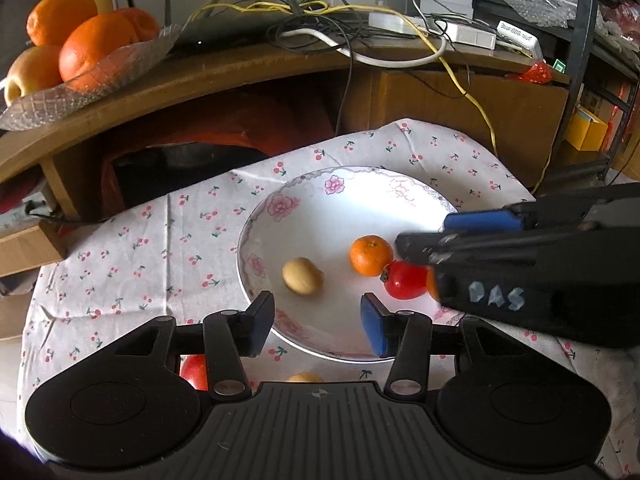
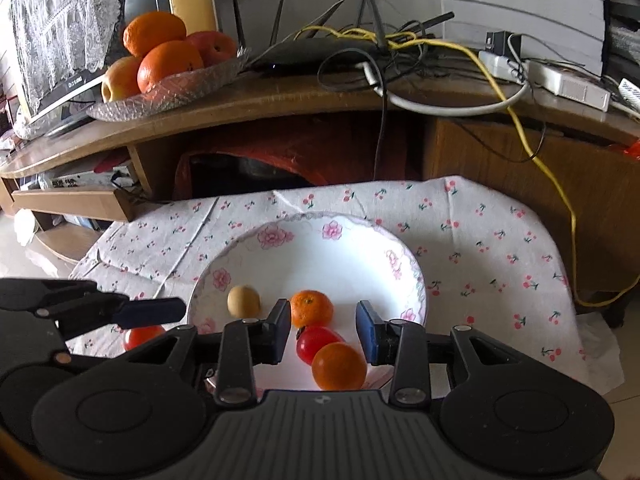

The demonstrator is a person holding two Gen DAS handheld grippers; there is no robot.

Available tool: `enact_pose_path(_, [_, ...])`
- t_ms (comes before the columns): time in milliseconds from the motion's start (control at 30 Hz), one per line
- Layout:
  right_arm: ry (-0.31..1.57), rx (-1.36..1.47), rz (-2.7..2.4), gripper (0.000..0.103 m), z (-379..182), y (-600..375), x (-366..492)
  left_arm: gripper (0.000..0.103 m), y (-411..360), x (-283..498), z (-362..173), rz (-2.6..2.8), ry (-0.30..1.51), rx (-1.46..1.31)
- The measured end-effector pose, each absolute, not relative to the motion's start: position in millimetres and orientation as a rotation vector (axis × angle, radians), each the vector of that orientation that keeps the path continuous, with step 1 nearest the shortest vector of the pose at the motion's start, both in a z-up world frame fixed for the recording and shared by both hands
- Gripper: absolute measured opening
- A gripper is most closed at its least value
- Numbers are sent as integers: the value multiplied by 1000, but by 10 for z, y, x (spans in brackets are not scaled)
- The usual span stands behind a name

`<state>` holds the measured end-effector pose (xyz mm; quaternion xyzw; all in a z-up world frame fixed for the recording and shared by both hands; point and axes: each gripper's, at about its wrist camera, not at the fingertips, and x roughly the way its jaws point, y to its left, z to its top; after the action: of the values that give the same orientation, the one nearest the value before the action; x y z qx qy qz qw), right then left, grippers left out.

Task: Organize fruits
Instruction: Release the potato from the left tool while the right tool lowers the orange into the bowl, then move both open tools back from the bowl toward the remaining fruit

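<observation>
Resting on a cherry-print cloth (image 2: 480, 240), the plate (image 2: 404, 272) holds four fruits: a tan fruit (image 2: 243, 301) toward its left, a small mandarin (image 2: 311, 308) near the middle, a tomato (image 2: 316, 344) touching it on the near side, and a bigger orange (image 2: 339, 365) touching the tomato at the near rim. Over that near rim hangs the right gripper (image 2: 325, 331), jaws wide and empty, with the tomato and orange lying between them but touching neither pad. At the plate's left edge the left gripper (image 1: 317, 322) is also wide and grips nothing. Another red fruit (image 1: 195, 372) and a tan one (image 1: 305, 377) lie on the cloth under it, outside the plate. Behind, a glass dish (image 2: 188, 84) of oranges and apples sits on a wooden shelf (image 2: 304, 96).
</observation>
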<state>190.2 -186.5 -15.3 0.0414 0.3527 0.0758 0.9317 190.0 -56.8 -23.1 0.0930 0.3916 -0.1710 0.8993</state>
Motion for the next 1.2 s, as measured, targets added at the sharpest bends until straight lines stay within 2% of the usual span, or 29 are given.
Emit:
enact_pose_path(500, [743,113,103,37,-106,-1999,1657,58,-386,1757,-145,-326,820,153])
enact_pose_path(1200, [838,35,224,37,-294,-1615,1122,61,-117,1272,-110,-334,860,126])
